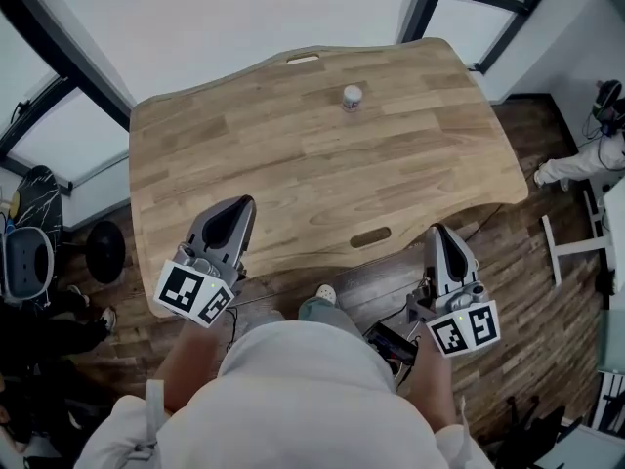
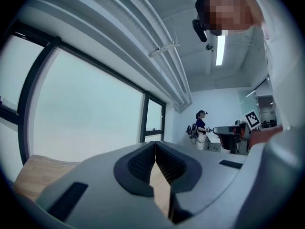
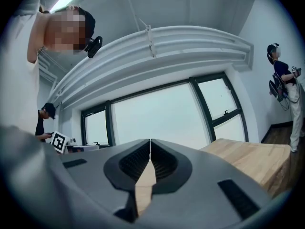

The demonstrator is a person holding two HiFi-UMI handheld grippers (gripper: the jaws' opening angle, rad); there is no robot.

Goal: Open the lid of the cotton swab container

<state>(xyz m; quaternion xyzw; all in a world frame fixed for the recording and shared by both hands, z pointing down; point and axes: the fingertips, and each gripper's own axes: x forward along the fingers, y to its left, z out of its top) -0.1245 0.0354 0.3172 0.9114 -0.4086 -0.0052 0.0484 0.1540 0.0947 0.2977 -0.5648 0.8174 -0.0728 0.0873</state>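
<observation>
A small round cotton swab container [image 1: 352, 98] with a pale lid stands alone near the far edge of the wooden table [image 1: 293, 164]. My left gripper [image 1: 241, 206] is held at the table's near left edge, far short of the container. Its jaws are shut and hold nothing, and the left gripper [image 2: 155, 144] in its own view points upward past the table. My right gripper [image 1: 437, 233] hangs off the table's near right edge, jaws shut and empty. The right gripper [image 3: 150, 143] also points upward in its own view. Neither gripper view shows the container.
The table has a cable slot [image 1: 370, 236] near its front edge and another slot [image 1: 303, 60] at the back. Dark chairs [image 1: 29, 252] stand at the left. Another person [image 2: 200, 128] stands by a desk across the room. Large windows [image 3: 162, 113] lie beyond the table.
</observation>
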